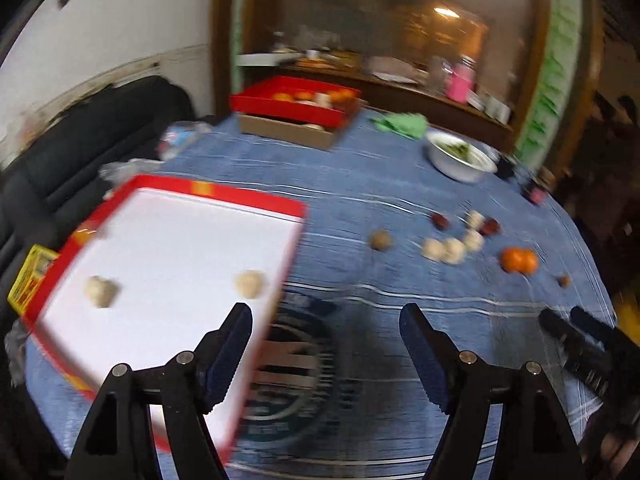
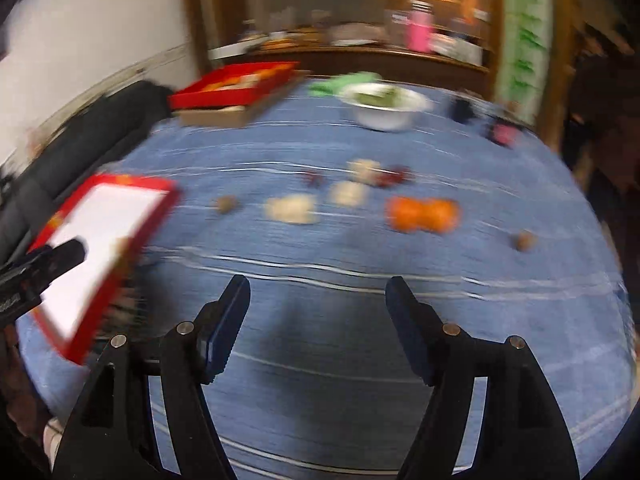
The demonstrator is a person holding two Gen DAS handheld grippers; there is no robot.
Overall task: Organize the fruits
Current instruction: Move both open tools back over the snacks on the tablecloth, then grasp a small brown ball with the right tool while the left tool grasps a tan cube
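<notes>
A red-rimmed white tray [image 1: 172, 240] lies at the left on the blue tablecloth, with two cream balls [image 1: 102, 291] [image 1: 250, 283] in it. My left gripper [image 1: 324, 312] hangs open and empty over the tray's right edge and the cloth. Loose on the cloth to the right lie two oranges [image 1: 519, 260], cream balls [image 1: 448, 249], dark red fruits [image 1: 440, 220] and a brown fruit [image 1: 380, 240]. My right gripper [image 2: 318, 284] is open and empty above bare cloth, short of the oranges [image 2: 422, 214] and cream balls [image 2: 294, 208]. The tray [image 2: 104, 216] is at its left.
At the table's far side a red box [image 1: 292, 108] with fruit sits on a cardboard box. A metal bowl [image 1: 460, 156] of greens and a green cloth [image 1: 400, 124] are far right. A dark sofa [image 1: 100, 128] and a yellow box [image 1: 32, 280] lie left.
</notes>
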